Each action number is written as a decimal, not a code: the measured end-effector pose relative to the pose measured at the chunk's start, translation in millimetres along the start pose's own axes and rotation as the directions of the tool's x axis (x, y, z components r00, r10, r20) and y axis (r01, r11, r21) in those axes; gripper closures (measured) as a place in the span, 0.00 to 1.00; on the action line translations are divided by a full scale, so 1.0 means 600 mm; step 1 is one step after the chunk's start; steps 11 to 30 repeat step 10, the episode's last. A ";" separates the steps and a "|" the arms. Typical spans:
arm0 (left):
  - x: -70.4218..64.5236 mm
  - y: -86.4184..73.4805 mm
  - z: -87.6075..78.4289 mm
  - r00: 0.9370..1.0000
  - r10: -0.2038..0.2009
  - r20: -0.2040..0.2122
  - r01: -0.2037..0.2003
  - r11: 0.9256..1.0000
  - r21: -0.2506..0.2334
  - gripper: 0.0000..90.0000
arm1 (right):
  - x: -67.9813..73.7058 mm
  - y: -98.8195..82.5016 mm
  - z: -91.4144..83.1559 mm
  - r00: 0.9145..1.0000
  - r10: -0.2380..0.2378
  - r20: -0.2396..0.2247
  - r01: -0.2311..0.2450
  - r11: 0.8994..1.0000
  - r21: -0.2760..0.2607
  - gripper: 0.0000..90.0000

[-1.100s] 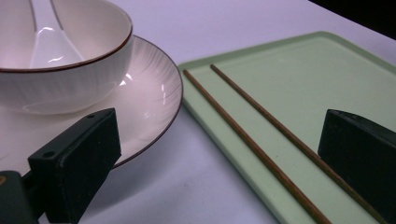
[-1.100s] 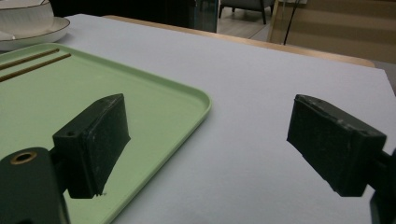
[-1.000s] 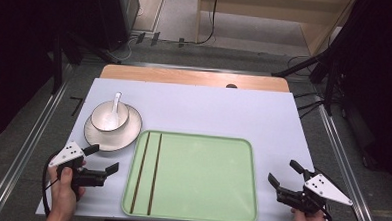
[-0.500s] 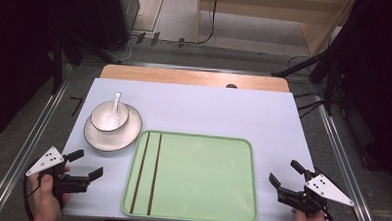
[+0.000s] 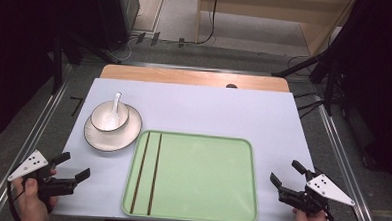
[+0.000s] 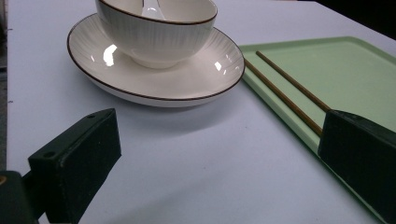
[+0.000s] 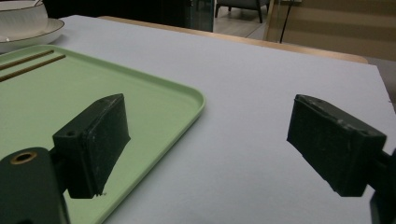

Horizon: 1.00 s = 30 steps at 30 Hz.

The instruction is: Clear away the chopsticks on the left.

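A white bowl point(image 5: 109, 116) with a dark rim sits on a white plate point(image 5: 114, 136) at the table's left, and a white spoon point(image 5: 116, 100) stands in the bowl. To the right lies a pale green tray point(image 5: 201, 176) with two brown chopsticks point(image 5: 147, 171) along its left side. My left gripper point(image 5: 72, 166) is open at the front left corner, empty, below the plate. My right gripper point(image 5: 287, 173) is open at the front right, just right of the tray, empty. In the left gripper view the bowl point(image 6: 156, 25), plate point(image 6: 187, 79) and chopsticks point(image 6: 285, 93) lie ahead of the jaws.
The lavender table top point(image 5: 199, 110) has a wooden strip point(image 5: 195, 78) along its far edge. Metal rails point(image 5: 342, 157) run along both sides. The right gripper view has the tray's corner point(image 7: 182, 100) at left and bare table beyond.
My left gripper has drawn back left and toward the front corner, away from the plate. The right gripper has stayed nearly still.
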State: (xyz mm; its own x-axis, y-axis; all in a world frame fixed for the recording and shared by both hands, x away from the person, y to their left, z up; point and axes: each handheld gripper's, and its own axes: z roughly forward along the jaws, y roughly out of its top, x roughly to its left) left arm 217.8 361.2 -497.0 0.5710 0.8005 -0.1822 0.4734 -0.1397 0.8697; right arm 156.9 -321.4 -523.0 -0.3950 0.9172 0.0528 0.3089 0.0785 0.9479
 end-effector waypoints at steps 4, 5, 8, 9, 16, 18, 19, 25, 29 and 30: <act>0.000 0.000 0.004 1.000 0.001 0.003 -0.001 1.000 0.003 0.00 | 0.000 -0.001 0.000 1.000 -0.003 0.002 0.003 1.000 0.002 0.14; -0.001 0.000 0.005 1.000 0.000 0.004 0.000 1.000 0.005 0.00 | 0.000 -0.001 -0.001 1.000 -0.003 0.001 0.003 1.000 0.003 0.14; -0.002 0.001 0.008 1.000 0.004 0.009 -0.004 1.000 0.008 0.00 | -0.002 -0.003 -0.002 1.000 0.004 0.006 -0.004 1.000 0.007 0.14; -0.002 0.001 0.009 1.000 0.006 0.011 -0.006 1.000 0.008 0.00 | -0.002 -0.003 -0.002 1.000 0.004 0.007 -0.004 1.000 0.008 0.14; -0.003 0.001 0.009 1.000 0.007 0.012 -0.007 1.000 0.009 0.00 | -0.003 -0.003 -0.002 1.000 0.005 0.008 -0.005 1.000 0.008 0.14; -0.003 0.001 0.009 1.000 0.007 0.012 -0.007 1.000 0.009 0.00 | -0.003 -0.003 -0.002 1.000 0.005 0.008 -0.005 1.000 0.008 0.14; -0.003 0.001 0.009 1.000 0.007 0.012 -0.007 1.000 0.009 0.00 | -0.003 -0.003 -0.002 1.000 0.005 0.008 -0.005 1.000 0.008 0.14; -0.003 0.001 0.009 1.000 0.007 0.012 -0.007 1.000 0.009 0.00 | -0.003 -0.003 -0.002 1.000 0.005 0.008 -0.005 1.000 0.008 0.14; -0.003 0.001 0.009 1.000 0.007 0.012 -0.007 1.000 0.009 0.00 | -0.003 -0.003 -0.002 1.000 0.005 0.008 -0.005 1.000 0.008 0.14; -0.003 0.001 0.009 1.000 0.007 0.012 -0.007 1.000 0.009 0.00 | -0.003 -0.003 -0.002 1.000 0.005 0.008 -0.005 1.000 0.008 0.14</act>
